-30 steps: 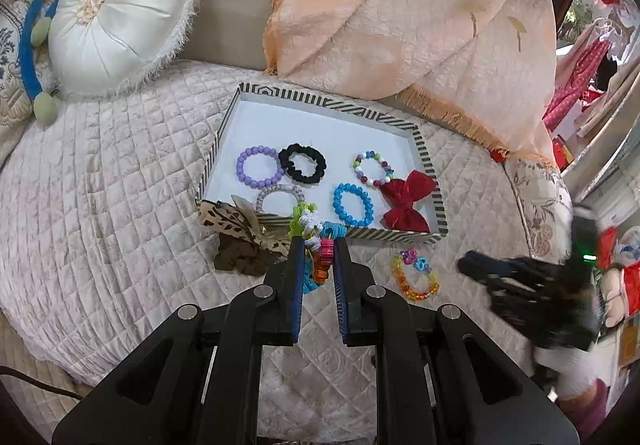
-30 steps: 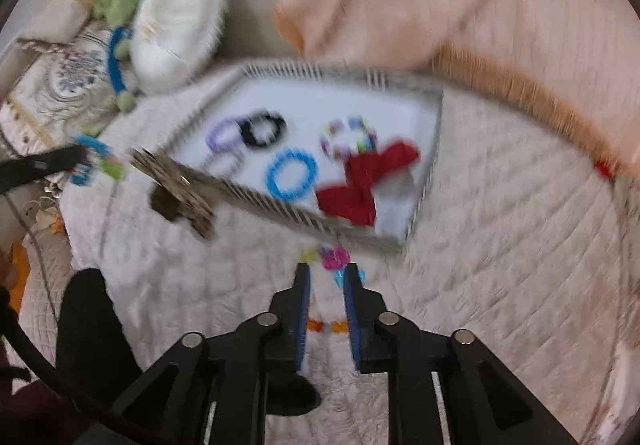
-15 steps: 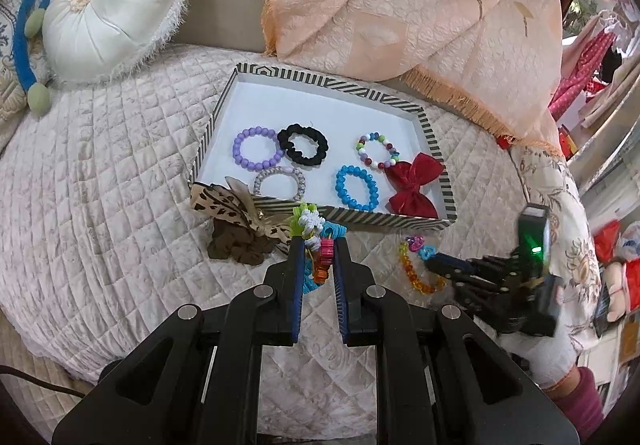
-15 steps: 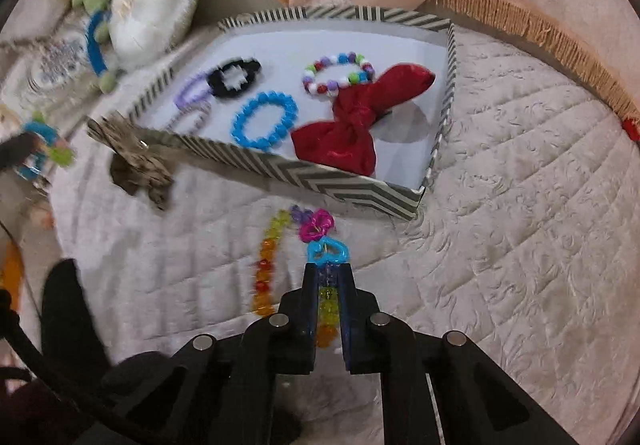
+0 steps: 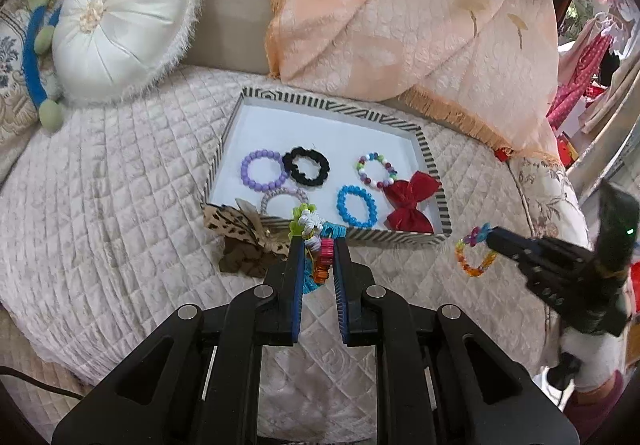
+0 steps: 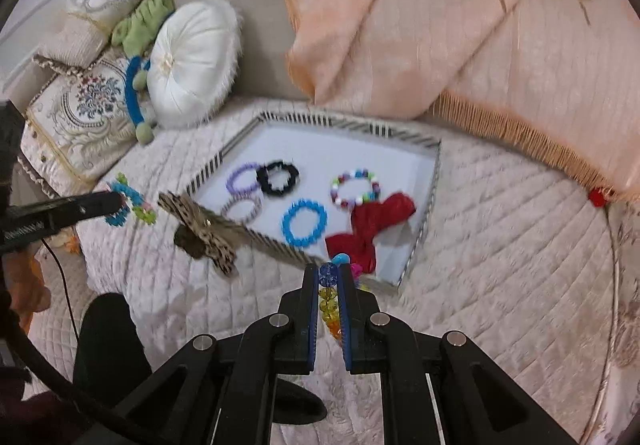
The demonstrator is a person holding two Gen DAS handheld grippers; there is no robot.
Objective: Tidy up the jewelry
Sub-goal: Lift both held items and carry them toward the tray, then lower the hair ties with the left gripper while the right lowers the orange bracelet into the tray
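Note:
A striped-rim tray (image 5: 328,107) (image 6: 420,241) on the quilted bed holds a purple bracelet (image 5: 262,169), a black scrunchie (image 5: 306,165), a multicolour bead bracelet (image 5: 376,169), a blue bracelet (image 5: 356,206), a clear bracelet (image 5: 284,201) and a red bow (image 5: 410,205). My left gripper (image 5: 317,245) is shut on a multicolour charm bracelet (image 5: 316,233), held above the bed in front of the tray. My right gripper (image 6: 329,277) is shut on a colourful bead bracelet (image 6: 329,305) (image 5: 474,255), lifted off the bed at the tray's front right corner.
A leopard-print bow with a brown scrunchie (image 5: 248,241) lies against the tray's front left corner. A white round cushion (image 5: 120,17) and embroidered pillows (image 6: 76,117) lie at the back left. A peach fringed blanket (image 5: 408,21) is draped behind the tray.
My right gripper has closed on the colourful bead bracelet and lifted it off the bed, moving right and up. My left gripper keeps holding its charm bracelet, barely moved.

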